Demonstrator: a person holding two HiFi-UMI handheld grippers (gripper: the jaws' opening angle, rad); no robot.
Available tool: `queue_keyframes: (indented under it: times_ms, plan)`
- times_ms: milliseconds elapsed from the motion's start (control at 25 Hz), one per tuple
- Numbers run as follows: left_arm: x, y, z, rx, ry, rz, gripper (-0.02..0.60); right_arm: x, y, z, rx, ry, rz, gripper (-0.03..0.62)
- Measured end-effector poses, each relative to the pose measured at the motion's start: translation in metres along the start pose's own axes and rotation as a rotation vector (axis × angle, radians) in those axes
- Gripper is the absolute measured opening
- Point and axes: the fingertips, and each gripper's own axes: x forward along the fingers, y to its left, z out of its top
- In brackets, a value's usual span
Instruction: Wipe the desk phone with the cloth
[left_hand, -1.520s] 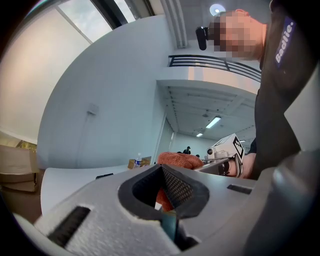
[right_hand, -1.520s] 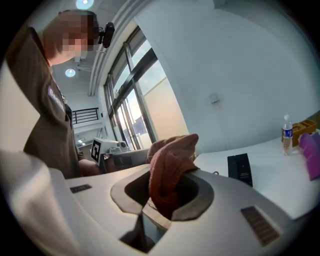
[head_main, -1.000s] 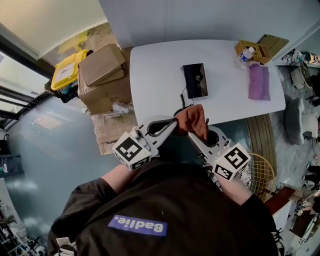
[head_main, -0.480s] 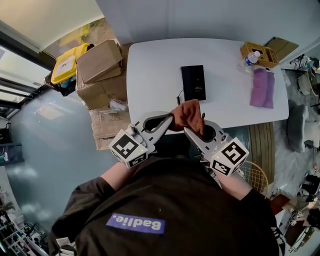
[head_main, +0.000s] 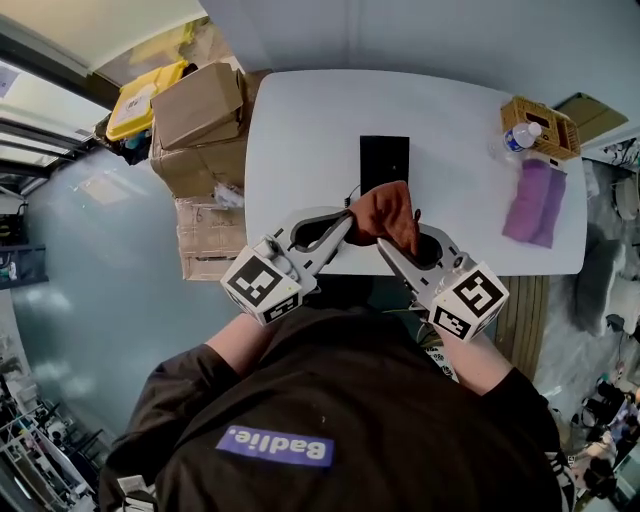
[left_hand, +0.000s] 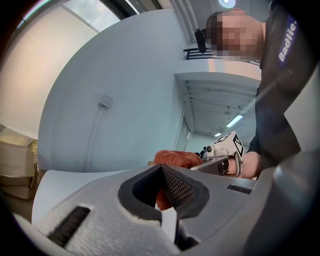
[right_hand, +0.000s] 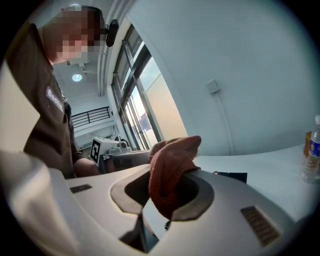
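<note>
The black desk phone (head_main: 384, 163) lies flat near the middle of the white table (head_main: 300, 130). It also shows as a dark slab (right_hand: 231, 176) in the right gripper view. A rust-orange cloth (head_main: 385, 213) is bunched just in front of the phone, above the table's front edge. My right gripper (head_main: 388, 250) is shut on the cloth (right_hand: 170, 160), which bulges up out of its jaws. My left gripper (head_main: 347, 223) meets the cloth's left edge. Its jaws (left_hand: 161, 167) stand closed, apparently pinching the cloth (left_hand: 172, 158), which shows just past the tips.
Cardboard boxes (head_main: 205, 125) and a yellow bin (head_main: 140, 100) stand left of the table. At the table's right end are a wicker basket (head_main: 545, 115), a water bottle (head_main: 522, 135) and a purple cloth (head_main: 540, 200). A coiled cord (head_main: 353, 193) runs from the phone.
Both grippers, still together on the cloth, have carried it a little farther over the table edge toward the phone. The head view has shifted.
</note>
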Motion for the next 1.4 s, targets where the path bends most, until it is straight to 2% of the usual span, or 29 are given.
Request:
queue_keyframes:
  times_ms: [320, 960, 1280, 1400]
  plan:
    - [0.030, 0.023, -0.003, -0.003, -0.018, 0.047, 0.015, 0.014, -0.061, -0.001, -0.022, 0.012, -0.017, 0.094]
    - [0.023, 0.057, -0.026, -0.052, 0.012, 0.120, 0.015, 0.087, -0.172, -0.038, -0.024, 0.080, -0.140, 0.095]
    - [0.026, 0.061, -0.030, -0.086, 0.036, 0.128, 0.015, 0.110, -0.205, -0.069, -0.019, 0.146, -0.184, 0.095]
    - [0.020, 0.065, -0.036, -0.071, 0.038, 0.132, 0.015, 0.113, -0.208, -0.081, -0.012, 0.171, -0.193, 0.095]
